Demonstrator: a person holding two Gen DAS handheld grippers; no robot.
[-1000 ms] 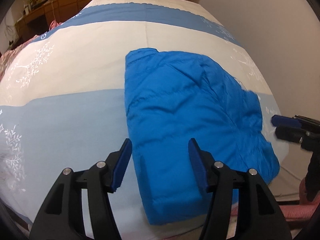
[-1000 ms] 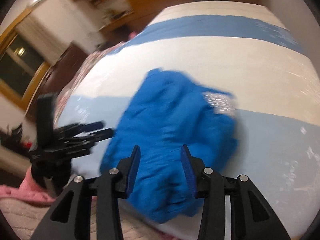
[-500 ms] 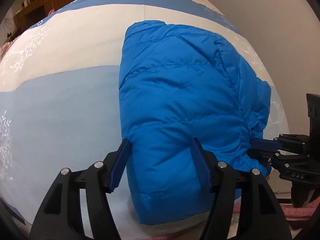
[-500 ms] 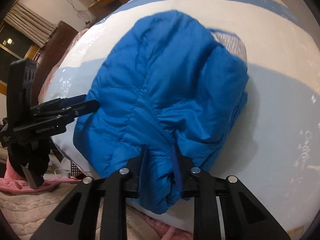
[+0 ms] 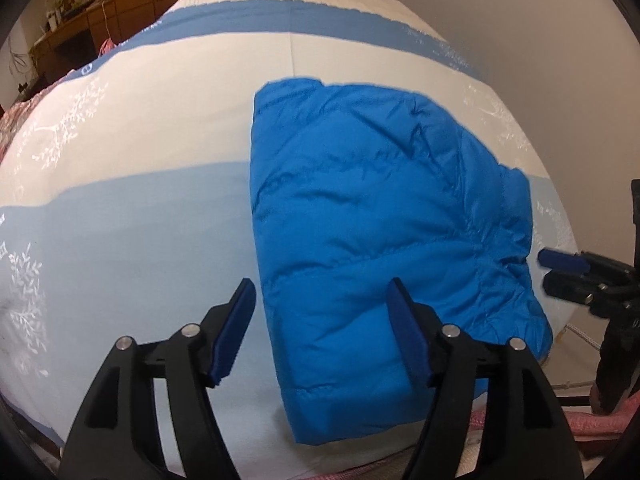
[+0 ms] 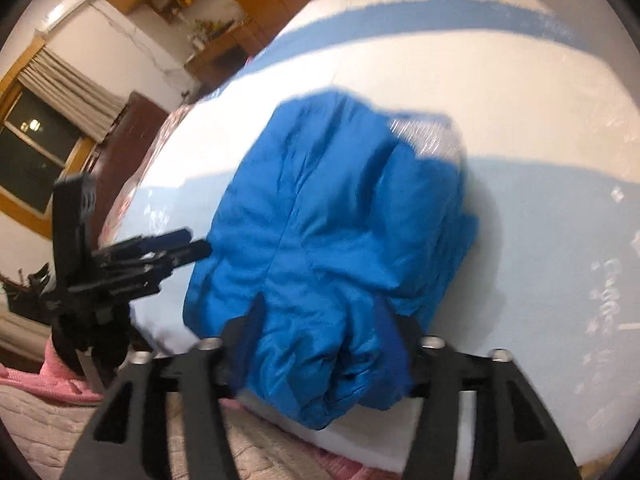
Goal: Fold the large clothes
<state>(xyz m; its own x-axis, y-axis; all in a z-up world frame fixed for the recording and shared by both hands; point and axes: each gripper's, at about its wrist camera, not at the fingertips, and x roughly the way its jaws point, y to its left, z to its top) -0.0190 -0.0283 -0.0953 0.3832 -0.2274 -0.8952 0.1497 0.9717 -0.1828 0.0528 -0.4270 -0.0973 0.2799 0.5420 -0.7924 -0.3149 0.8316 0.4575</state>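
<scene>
A bright blue puffer jacket lies folded into a thick rectangle on the bed, near its right and near edges. It also fills the middle of the right wrist view. My left gripper is open and empty, held just above the jacket's near left corner. My right gripper is open, with the jacket's bunched near edge bulging between its jaws. From the left wrist view the right gripper sits at the jacket's right edge. The left gripper shows at the jacket's left in the right wrist view.
The bed cover has cream, light blue and dark blue bands. A white wall runs along the right side. Wooden furniture stands beyond the far left. Pink knitted fabric lies below the near edge.
My right gripper was shut on the jacket's near edge half a second ago and its jaws have opened. My left gripper has drawn back and up from the jacket.
</scene>
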